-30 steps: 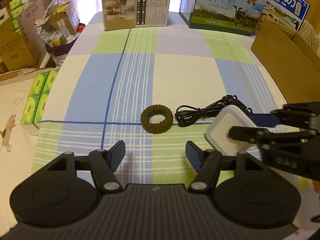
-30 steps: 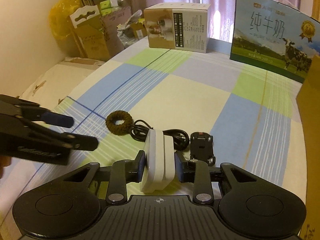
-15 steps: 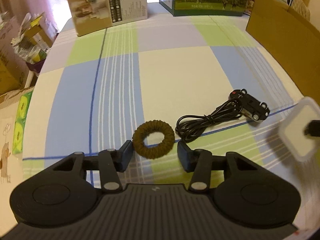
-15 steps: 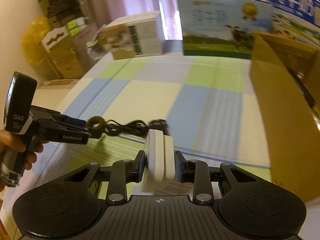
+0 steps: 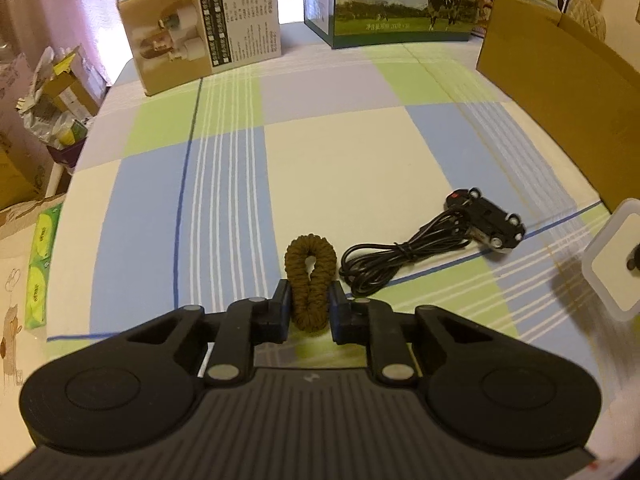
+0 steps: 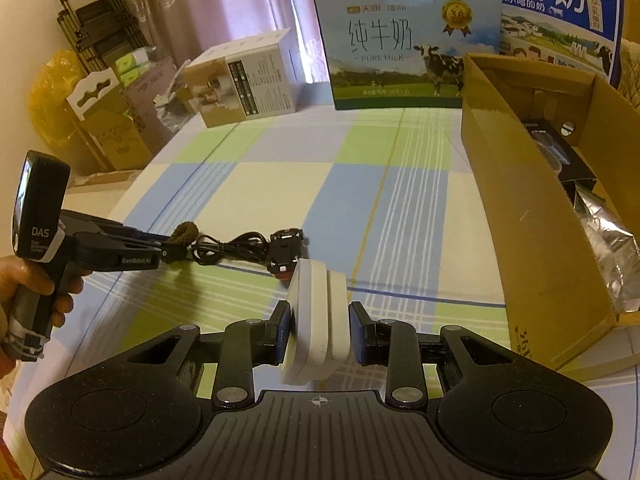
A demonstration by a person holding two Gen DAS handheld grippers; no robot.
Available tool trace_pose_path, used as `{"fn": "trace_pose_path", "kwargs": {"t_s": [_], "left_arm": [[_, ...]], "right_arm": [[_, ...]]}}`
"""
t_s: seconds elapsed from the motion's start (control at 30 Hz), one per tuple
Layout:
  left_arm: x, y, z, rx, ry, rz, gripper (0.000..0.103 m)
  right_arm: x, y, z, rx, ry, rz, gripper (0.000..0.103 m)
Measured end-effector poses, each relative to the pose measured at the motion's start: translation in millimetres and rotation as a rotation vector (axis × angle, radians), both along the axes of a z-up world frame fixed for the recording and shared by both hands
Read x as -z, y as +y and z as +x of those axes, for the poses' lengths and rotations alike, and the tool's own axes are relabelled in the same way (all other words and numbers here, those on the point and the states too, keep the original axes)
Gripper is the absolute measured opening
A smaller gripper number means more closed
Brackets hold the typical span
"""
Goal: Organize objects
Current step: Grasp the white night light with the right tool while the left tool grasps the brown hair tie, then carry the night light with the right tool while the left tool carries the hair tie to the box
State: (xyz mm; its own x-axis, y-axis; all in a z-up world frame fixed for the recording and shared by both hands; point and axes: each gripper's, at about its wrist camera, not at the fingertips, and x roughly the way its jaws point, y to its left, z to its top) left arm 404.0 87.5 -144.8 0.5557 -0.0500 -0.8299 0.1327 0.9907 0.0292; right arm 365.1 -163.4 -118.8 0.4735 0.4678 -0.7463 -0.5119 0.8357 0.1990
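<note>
Left wrist view: we see our left tongs (image 5: 308, 312) squeezed onto a brown hair scrunchie (image 5: 311, 276), pinched into a narrow loop between the two pads, near the front edge of the counter (image 5: 340, 160), which wears a checked cloth of blue, green and cream. Just right of the scrunchie lies a coiled black cable (image 5: 396, 256), and its far end touches a small black toy car (image 5: 486, 222) toward the right edge. A white square case (image 5: 612, 260) shows at the far right of the frame, above the cloth. Along the back edge stand a tan product box (image 5: 200, 24) and a milk carton box (image 5: 404, 0); a cardboard box (image 5: 560, 92) runs along the right edge.

Right wrist view: we see our right tongs (image 6: 318, 334) clamped on the white square case (image 6: 316, 324), held on edge above the counter's (image 6: 360, 168) front part. The open cardboard box (image 6: 532, 216) sits just to the right, with a silver foil packet (image 6: 612, 240) inside. On the left, a hand (image 6: 24, 284) holds the left tongs (image 6: 170, 250), which grip the scrunchie (image 6: 185, 235), beside the cable (image 6: 228, 248) and toy car (image 6: 285, 248).
</note>
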Motion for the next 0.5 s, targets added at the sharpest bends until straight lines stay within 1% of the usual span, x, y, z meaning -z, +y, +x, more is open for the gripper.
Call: {"fn": "trace_pose_path", "kwargs": {"t_s": [0.13, 0.23, 0.5], "left_arm": [[-21, -7, -15, -0.021, -0.022, -0.032, 0.015], [-38, -18, -27, -0.014, -0.041, -0.057, 0.015], [-81, -74, -42, 0.046, -0.102, -0.106, 0.015]], "right_arm": [[-10, -6, -5, -0.005, -0.026, 0.018, 0.028], [-19, -13, -9, -0.008, -0.052, 0.032, 0.028], [-54, -46, -19, -0.013, -0.14, 0.046, 0.028]]}}
